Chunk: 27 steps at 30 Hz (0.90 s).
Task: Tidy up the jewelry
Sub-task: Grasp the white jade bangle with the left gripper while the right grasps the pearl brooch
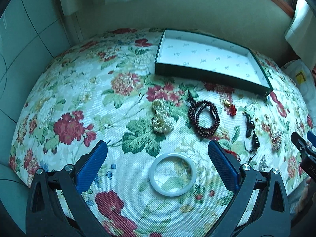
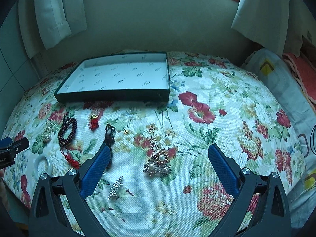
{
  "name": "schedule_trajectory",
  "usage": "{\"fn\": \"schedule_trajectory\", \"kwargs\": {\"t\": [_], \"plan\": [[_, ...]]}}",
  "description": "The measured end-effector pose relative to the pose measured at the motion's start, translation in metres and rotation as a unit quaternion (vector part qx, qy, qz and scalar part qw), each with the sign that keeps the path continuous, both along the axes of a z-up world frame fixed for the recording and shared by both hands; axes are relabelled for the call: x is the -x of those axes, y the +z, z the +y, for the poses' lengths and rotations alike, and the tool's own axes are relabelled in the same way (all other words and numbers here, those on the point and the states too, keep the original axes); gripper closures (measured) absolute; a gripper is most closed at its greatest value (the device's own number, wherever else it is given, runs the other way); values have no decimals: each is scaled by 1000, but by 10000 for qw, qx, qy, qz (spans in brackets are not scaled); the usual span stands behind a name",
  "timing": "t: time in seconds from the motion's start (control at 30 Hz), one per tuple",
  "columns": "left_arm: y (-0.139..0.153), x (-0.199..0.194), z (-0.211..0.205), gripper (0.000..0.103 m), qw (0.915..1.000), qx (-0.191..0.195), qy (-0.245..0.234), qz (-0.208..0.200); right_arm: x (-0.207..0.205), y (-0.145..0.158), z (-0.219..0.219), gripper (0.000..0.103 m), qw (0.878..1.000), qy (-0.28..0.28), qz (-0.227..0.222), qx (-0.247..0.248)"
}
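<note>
A dark green box with a white lining lies open at the back of the floral table; it also shows in the right wrist view. My left gripper is open, above a white jade bangle. Beyond lie a pearl bracelet and a dark red bead bracelet. My right gripper is open, above a pearl brooch. A rhinestone clip lies near its left finger.
A red and gold charm, a black cord pendant with a red knot tassel, and a small gold piece lie on the cloth. Curtains and a wall stand behind. A patterned pillow lies at right.
</note>
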<state>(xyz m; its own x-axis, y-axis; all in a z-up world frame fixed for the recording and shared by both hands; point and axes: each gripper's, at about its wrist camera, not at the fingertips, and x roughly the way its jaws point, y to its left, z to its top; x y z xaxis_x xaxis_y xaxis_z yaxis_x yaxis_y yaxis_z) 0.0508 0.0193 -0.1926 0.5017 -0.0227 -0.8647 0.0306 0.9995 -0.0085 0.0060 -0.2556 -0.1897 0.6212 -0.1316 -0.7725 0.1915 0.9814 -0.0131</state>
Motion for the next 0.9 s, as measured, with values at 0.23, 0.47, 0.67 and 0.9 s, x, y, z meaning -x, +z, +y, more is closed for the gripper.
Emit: {"fn": "schedule_trajectory", "kwargs": {"t": [0.23, 0.47, 0.67, 0.9], "plan": [[-32, 4, 8, 18, 9995, -95, 137, 274, -6, -35, -12, 43, 9989, 10, 351, -317], [-35, 9, 6, 18, 9996, -139, 146, 208, -15, -50, -11, 44, 9978, 96, 501, -420], [-36, 11, 0, 18, 9996, -167, 41, 239, -19, -58, -9, 53, 9977, 146, 556, -350], [-41, 15, -6, 18, 9993, -195, -50, 310, -17, -59, -7, 61, 9978, 224, 555, -285]]}}
